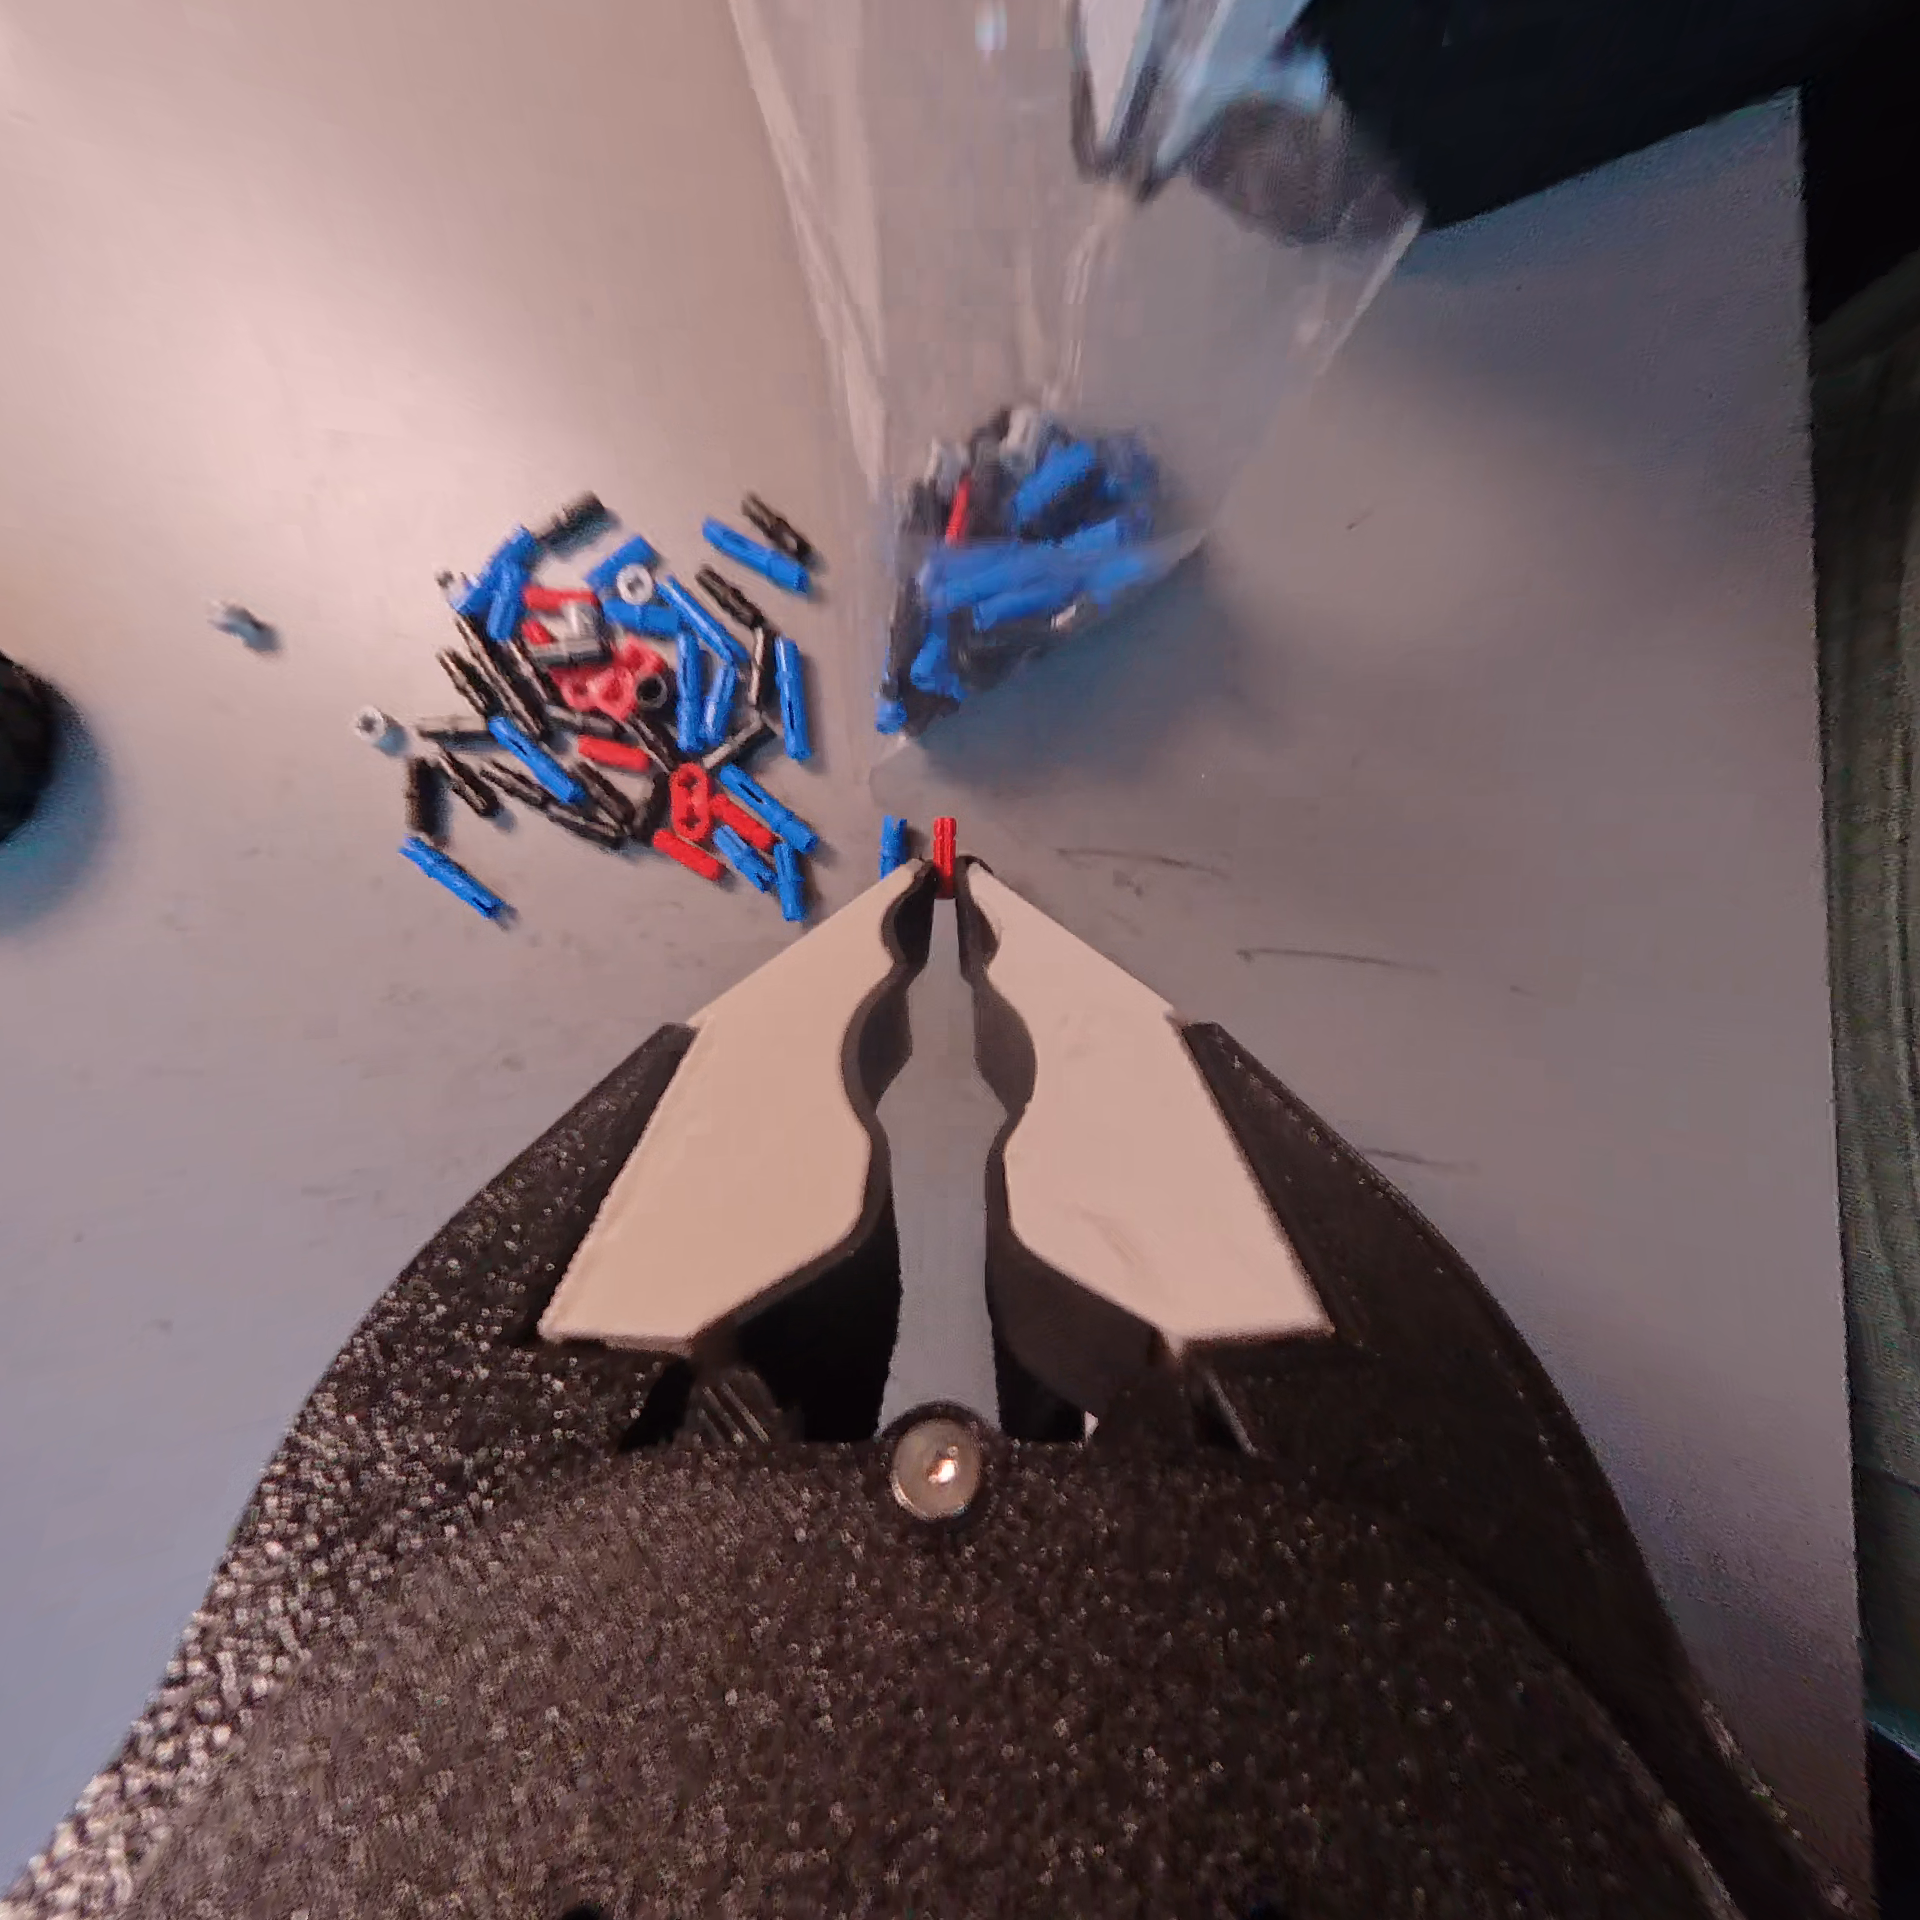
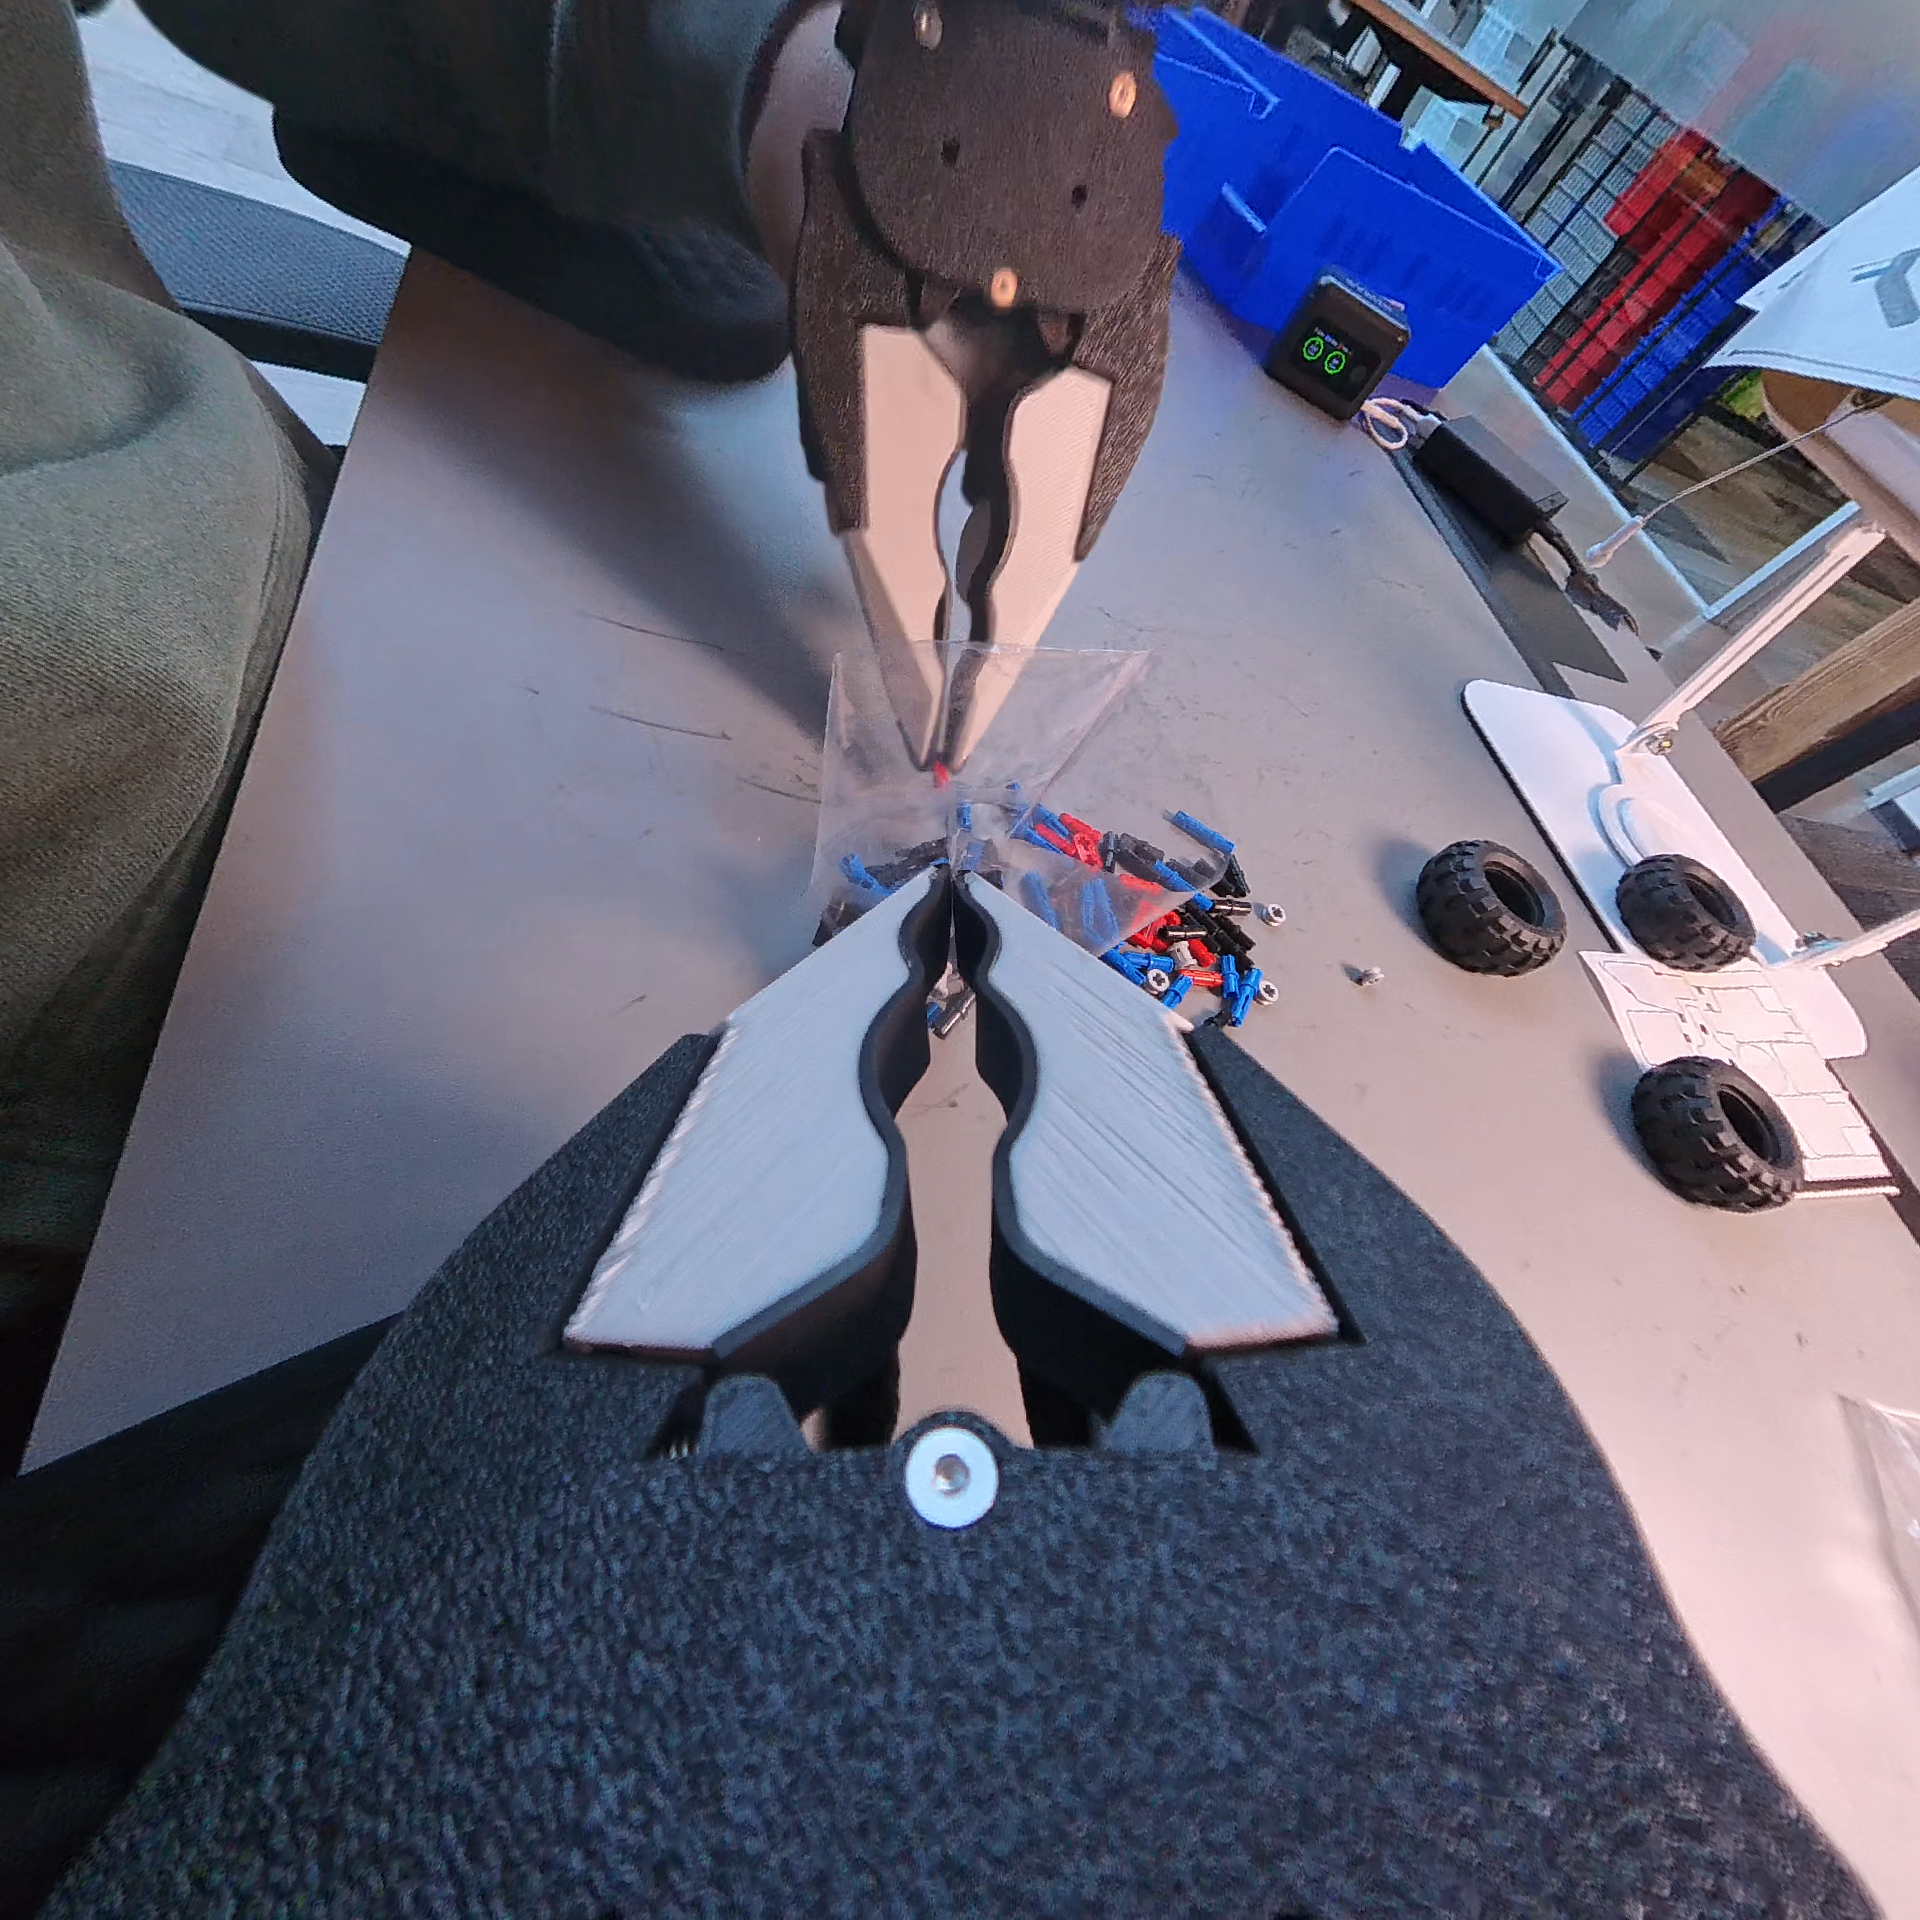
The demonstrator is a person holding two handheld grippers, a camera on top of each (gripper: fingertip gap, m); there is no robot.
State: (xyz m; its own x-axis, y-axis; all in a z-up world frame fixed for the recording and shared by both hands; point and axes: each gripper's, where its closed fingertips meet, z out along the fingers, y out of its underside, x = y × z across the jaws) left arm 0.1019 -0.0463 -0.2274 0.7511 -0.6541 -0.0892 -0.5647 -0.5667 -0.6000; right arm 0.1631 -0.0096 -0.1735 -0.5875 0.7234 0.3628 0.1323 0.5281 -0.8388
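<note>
Left wrist view: left gripper [image 1: 943, 878] pinches a small red pin [image 1: 943, 844] at its very tips, jaws nearly closed on it. To its left, loose pile of pins [image 1: 623, 696] in blue, black and red on the grey table [image 1: 260, 312]; a stray blue pin [image 1: 891, 844] lies just beside the tips. Ahead and slightly right hangs the clear plastic bag [image 1: 1023, 561], more pins bunched in its bottom.

Right wrist view: right gripper [image 2: 951, 878] is clenched on the bag's edge [image 2: 1049, 727], holding it above the table. Left gripper [image 2: 943, 764] comes in from ahead, red pin at the bag. Further right, three black tyres [image 2: 1489, 906], well apart from the pile.

Judgement: grip on the pin is shallow; keep squeeze steady, bag held still.
</note>
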